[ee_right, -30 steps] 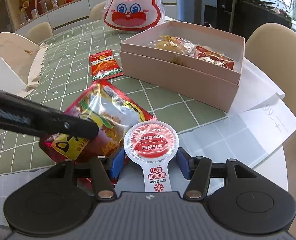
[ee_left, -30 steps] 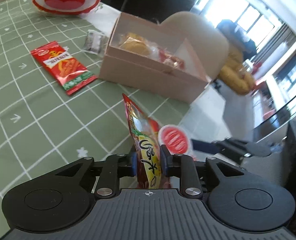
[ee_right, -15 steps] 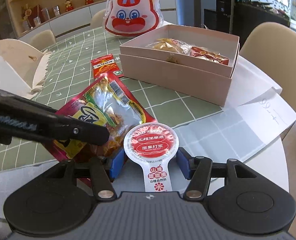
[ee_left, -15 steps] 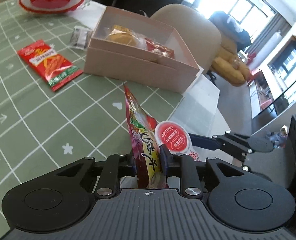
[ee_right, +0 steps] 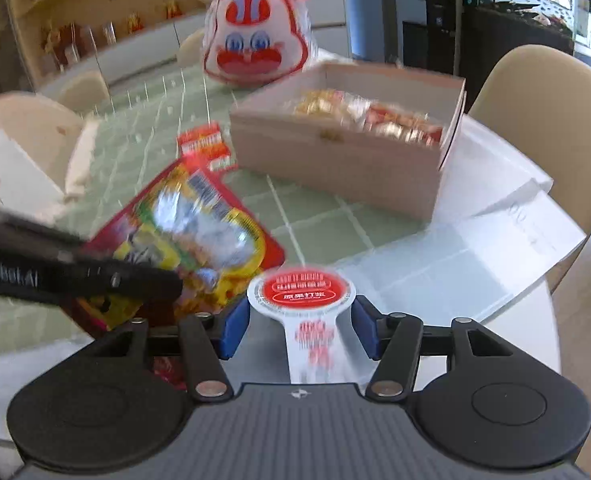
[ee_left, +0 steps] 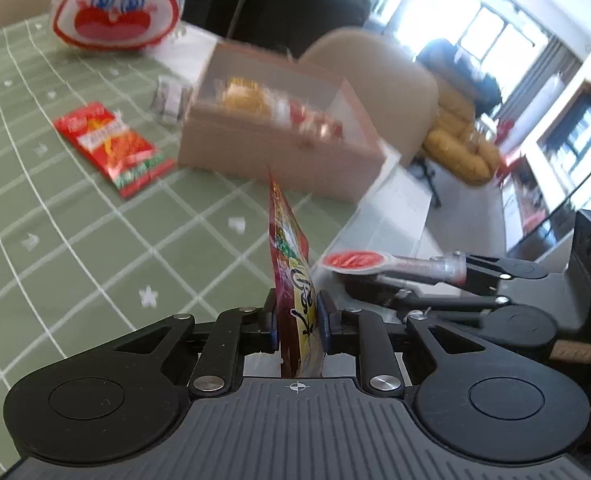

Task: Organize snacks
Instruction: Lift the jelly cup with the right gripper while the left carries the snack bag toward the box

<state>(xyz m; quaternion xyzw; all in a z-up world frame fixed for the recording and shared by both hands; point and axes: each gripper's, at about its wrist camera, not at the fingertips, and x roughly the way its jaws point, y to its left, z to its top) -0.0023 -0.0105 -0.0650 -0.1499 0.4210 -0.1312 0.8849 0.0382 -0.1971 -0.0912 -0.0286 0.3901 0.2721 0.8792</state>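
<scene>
Left gripper is clamped on the lower edge of a red foil packet, which stands edge-on between the pads and off the table; its jaws have just been closing further on it. Right gripper holds a round red-lidded cup with a white tab, the blue pads at its sides; these jaws too have just been closing, with the cup between them. Ahead lies the open pink box, already holding wrapped snacks, with a red sachet on the green cloth beside it and a rabbit bag behind. The packet looks light, crinkly and slippery, apt to flop; its sealed edge is the firmest hold. The cup seems light and rigid but crushable, best held across its rim.
</scene>
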